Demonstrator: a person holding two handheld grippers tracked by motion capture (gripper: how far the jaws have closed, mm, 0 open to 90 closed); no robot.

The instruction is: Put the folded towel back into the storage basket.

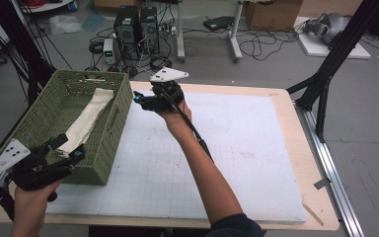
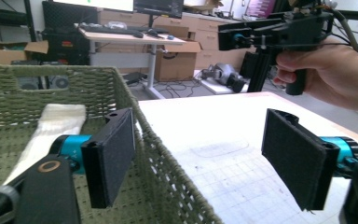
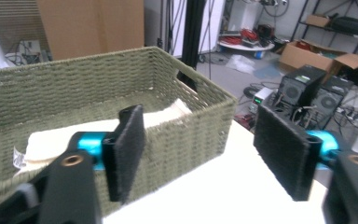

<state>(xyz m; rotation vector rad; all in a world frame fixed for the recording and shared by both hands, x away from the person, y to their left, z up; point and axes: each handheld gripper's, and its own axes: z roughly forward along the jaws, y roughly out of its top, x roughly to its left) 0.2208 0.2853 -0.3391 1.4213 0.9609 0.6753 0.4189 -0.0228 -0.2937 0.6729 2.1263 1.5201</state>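
- Two sets of jaws stand spread apart with nothing between them, as each gripper view shows along its own black pads.
- Left gripper (image 1: 69,150): in the high view it sits at the near corner of the green woven basket (image 1: 111,129); in its own view one pad is over the basket's inside, the other outside over the table, so the jaws straddle the near right wall (judged: lined up to grip that wall, or just released from it; cannot tell which).
- Right gripper (image 1: 140,100): held above the white mat (image 1: 227,148) just beside the basket's far right corner, jaws pointing toward the basket. In the right gripper view the basket wall (image 3: 121,93) lies ahead, not touched.
- Cream cloth (image 1: 90,118): folded long, lying lengthwise inside the basket on its floor, one end near the far wall, the other reaching toward the left gripper. A small tag shows at one end in the right gripper view.
- Basket stands on the table's left side, overhanging the mat's left edge.
- Judgement: cloth looks deposited; both hands flank the basket, perhaps to shift it.
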